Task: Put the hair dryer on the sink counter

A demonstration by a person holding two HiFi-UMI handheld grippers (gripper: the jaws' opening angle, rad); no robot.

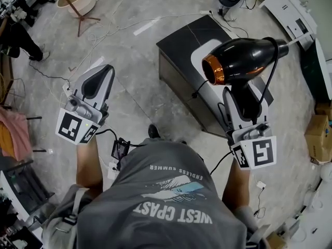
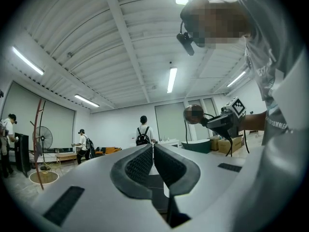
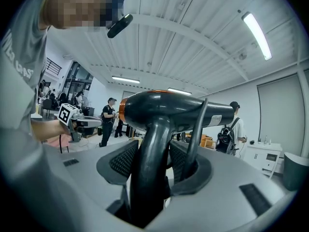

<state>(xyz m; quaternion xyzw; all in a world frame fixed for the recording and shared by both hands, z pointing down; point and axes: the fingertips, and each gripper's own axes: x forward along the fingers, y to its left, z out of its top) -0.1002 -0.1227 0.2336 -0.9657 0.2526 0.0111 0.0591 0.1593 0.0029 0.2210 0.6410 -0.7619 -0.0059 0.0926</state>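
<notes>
- The glossy black hair dryer with a copper-coloured ring round its nozzle (image 1: pixel 241 60) (image 3: pixel 176 111) is held in the air by its handle. Its barrel lies crosswise and its nozzle is turned toward the person's left.
- The right gripper (image 1: pixel 244 98) (image 3: pixel 153 162) is clamped on that handle: its jaws are kept part-way apart by the handle, which is pressed between the ribbed pads.
- A black cord (image 3: pixel 200 129) is seen running down just beside one pad.
- In the head view the dryer is seen over the dark, block-shaped sink counter with a white basin (image 1: pixel 179 41); it is not set down on it.
- The left gripper (image 1: pixel 99 75) (image 2: pixel 153 162) is held well apart from the dryer, its jaws brought together on nothing.
</notes>
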